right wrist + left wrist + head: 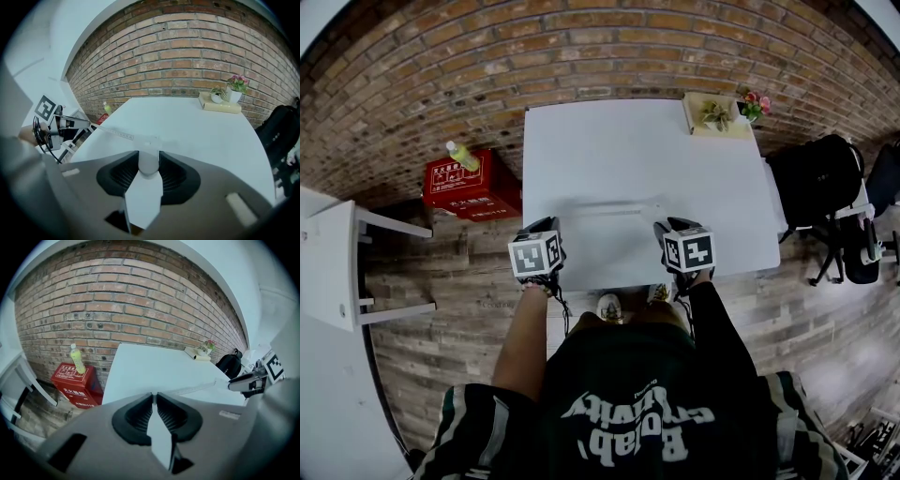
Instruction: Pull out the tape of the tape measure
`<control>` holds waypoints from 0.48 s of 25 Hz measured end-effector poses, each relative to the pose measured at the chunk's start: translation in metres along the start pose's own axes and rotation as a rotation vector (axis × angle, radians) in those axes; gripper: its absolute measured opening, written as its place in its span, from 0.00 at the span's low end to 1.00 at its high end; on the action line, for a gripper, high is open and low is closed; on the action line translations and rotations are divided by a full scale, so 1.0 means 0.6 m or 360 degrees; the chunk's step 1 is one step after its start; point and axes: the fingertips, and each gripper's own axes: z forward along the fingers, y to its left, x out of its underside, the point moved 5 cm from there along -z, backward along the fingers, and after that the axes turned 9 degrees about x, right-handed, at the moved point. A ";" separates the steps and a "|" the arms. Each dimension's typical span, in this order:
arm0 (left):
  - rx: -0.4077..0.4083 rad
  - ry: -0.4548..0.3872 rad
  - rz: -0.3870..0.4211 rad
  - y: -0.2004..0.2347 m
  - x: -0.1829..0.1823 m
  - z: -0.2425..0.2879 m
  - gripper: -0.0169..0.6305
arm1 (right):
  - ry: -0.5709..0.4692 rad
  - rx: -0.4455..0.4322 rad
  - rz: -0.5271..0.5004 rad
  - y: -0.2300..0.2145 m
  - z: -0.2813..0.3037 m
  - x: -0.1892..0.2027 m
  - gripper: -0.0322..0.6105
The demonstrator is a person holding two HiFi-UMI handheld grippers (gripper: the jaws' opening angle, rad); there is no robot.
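Two grippers: side by side above the white desk (628,150).
Left gripper (153,395): jaws clenched on tape (192,390) end.
Middle: tape stretched over desk, spanning both grippers.
Right gripper (149,154): jaws grasping tape measure case (149,165).

White table (637,159), tan book (733,129) at its far right corner
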 end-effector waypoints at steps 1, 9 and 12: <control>-0.0005 -0.0001 0.0003 0.001 -0.001 -0.001 0.09 | 0.0001 0.0000 0.0001 0.000 0.000 0.000 0.28; 0.0097 -0.0052 -0.0024 0.021 0.029 0.039 0.09 | -0.0002 -0.0005 -0.0006 0.002 -0.001 0.001 0.28; 0.0089 -0.0050 -0.0044 0.024 0.032 0.034 0.09 | -0.0003 -0.0004 -0.0012 0.002 -0.003 0.004 0.28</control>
